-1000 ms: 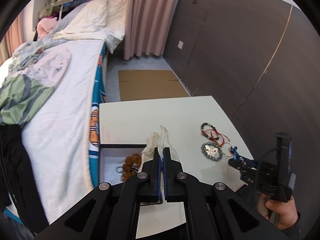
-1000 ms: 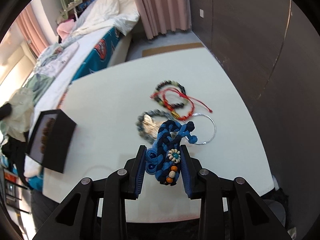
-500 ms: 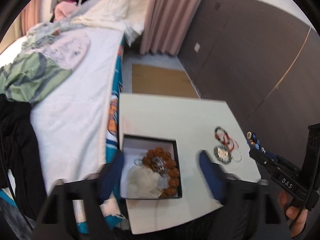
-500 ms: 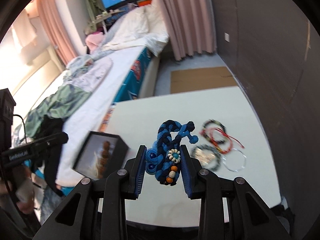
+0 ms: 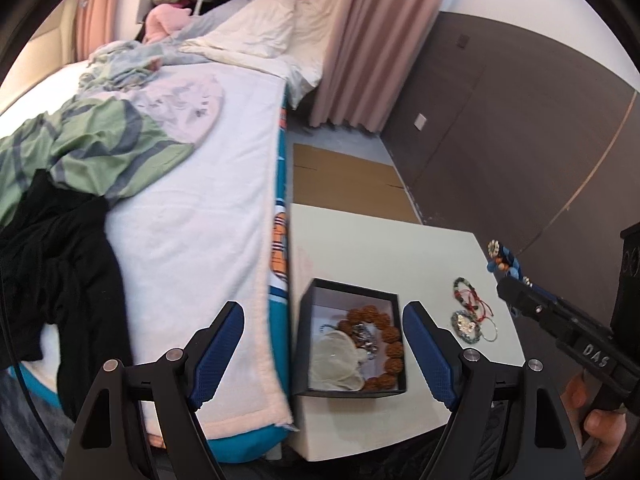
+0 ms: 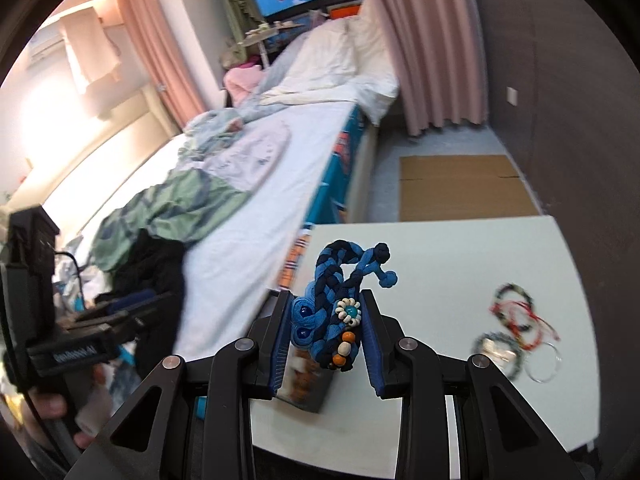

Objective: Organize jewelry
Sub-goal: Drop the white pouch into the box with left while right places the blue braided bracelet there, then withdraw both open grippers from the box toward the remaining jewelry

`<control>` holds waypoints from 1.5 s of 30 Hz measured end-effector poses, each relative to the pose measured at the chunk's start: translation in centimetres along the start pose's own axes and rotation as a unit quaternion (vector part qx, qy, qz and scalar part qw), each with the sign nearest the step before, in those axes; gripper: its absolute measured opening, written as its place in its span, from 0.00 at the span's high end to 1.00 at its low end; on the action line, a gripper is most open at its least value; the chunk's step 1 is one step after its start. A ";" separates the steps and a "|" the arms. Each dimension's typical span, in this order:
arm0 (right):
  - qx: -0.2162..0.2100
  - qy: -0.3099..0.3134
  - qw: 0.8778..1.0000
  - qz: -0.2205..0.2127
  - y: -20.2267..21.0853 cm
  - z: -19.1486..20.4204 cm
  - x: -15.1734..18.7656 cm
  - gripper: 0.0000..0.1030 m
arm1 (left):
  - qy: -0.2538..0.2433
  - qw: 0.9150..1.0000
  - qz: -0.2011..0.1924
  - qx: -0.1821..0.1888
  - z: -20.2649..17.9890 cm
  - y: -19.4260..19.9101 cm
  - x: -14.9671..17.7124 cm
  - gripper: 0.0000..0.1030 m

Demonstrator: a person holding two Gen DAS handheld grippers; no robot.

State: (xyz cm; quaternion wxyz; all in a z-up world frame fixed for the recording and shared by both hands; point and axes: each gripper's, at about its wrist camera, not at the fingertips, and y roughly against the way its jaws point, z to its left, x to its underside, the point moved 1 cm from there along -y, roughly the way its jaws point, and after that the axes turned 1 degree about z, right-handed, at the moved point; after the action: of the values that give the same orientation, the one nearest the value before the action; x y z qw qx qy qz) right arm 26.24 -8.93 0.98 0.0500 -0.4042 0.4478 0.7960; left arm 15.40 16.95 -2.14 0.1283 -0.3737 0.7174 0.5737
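A black jewelry box point(image 5: 352, 344) sits open on the white table point(image 5: 360, 240), near its left edge. Inside lie a brown bead bracelet point(image 5: 390, 336), a silvery chain and a sheer white pouch point(image 5: 336, 360). My left gripper point(image 5: 324, 354) hangs open above the box, with nothing between its fingers. My right gripper point(image 6: 326, 340) is shut on a blue braided bracelet point(image 6: 332, 300) with a bead flower, held above the table. Part of the box point(image 6: 308, 380) shows under it. In the left wrist view the right gripper point(image 5: 516, 284) comes in from the right. Several bracelets point(image 5: 472, 312) lie on the table.
A bed point(image 5: 180, 200) with white sheets and rumpled clothes runs along the table's left side. A dark panelled wall point(image 5: 520, 140) stands to the right, pink curtains point(image 5: 368, 40) at the back, flat cardboard point(image 5: 348, 184) on the floor beyond the table. A hand point(image 5: 600, 424) grips the right tool.
My left gripper let go of the sheer pouch, which now lies in the box, opened wide and drew back. My right gripper rose and swung left toward the box with the blue bracelet.
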 end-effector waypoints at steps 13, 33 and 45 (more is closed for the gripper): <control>-0.041 -0.007 0.999 0.006 0.6 1.7 0.0 0.34 | 0.008 1.000 -0.018 -0.003 1.0 2.8 0.6 0.20; 0.049 -0.056 0.996 -0.043 12.3 -6.6 1.7 0.17 | -0.091 0.995 -0.010 0.028 -10.2 3.5 1.8 0.20; 0.053 -0.182 0.981 -0.048 11.5 -16.7 5.0 0.15 | -0.159 0.986 0.023 0.037 -18.3 -2.1 2.3 0.20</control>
State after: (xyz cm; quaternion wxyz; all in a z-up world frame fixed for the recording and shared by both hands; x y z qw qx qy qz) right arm 27.82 -29.74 0.71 0.1895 -0.2702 0.4526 0.8284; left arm 19.75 -0.84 0.59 0.2410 -0.2566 0.7169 0.6018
